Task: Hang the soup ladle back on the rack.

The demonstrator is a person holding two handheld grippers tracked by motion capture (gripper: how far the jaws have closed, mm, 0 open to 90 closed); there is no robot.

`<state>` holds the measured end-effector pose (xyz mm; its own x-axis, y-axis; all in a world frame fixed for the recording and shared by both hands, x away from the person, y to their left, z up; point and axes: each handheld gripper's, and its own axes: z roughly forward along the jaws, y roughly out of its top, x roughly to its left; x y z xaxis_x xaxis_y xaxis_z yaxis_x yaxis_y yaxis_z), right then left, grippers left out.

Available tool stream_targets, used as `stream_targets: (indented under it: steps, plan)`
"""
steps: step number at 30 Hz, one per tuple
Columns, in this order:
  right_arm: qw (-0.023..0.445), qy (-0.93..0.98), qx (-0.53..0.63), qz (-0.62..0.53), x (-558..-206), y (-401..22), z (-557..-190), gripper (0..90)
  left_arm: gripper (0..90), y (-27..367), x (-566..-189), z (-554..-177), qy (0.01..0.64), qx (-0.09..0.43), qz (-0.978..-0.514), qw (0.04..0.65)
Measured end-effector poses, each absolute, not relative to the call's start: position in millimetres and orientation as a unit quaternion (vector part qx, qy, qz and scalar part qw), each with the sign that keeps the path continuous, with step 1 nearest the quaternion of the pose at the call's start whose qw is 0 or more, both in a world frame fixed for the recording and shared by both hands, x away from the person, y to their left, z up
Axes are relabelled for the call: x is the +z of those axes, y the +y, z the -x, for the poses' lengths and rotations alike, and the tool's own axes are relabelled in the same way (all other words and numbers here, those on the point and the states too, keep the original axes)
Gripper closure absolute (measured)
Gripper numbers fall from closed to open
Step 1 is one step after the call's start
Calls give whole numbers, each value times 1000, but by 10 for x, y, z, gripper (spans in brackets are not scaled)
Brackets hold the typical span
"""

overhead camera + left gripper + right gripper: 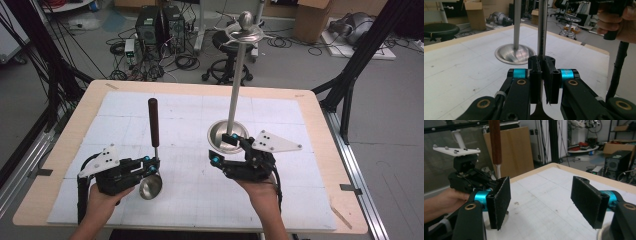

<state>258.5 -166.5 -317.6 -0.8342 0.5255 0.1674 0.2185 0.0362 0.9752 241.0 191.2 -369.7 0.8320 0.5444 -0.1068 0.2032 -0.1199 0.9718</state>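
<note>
A ladle stands upright with its brown wooden handle (153, 119) on top and its steel bowl (150, 186) low over the mat. My left gripper (154, 163) is shut on its thin metal shank (541, 30), which rises between the pads in the left gripper view. The left gripper (543, 75) faces a steel rack. That rack has a round base (227, 136), a tall pole (235, 85) and a ringed top (243, 30). My right gripper (223, 149) hovers open beside the base with nothing between its pads (501, 200). The right gripper (541, 197) looks toward the ladle handle (494, 141).
A white gridded mat (200, 200) covers the wooden table (65, 135). Black frame posts (360, 55) stand at both sides. On the floor beyond are a stool (225, 55), computer towers (160, 27), cables and cardboard boxes (312, 17).
</note>
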Motion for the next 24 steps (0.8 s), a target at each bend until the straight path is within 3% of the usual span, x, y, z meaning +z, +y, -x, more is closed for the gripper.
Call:
stream_targets:
  steps: [15, 24]
  plan:
    - [103, 718, 654, -216, -2869, -1156, -2670, 346, 840, 1606, -3741, -2363, 254, 157, -759, 579]
    - [103, 717, 656, -212, -2816, -953, -2665, 432, 839, 1433, -3725, -2367, 266, 162, -762, 568]
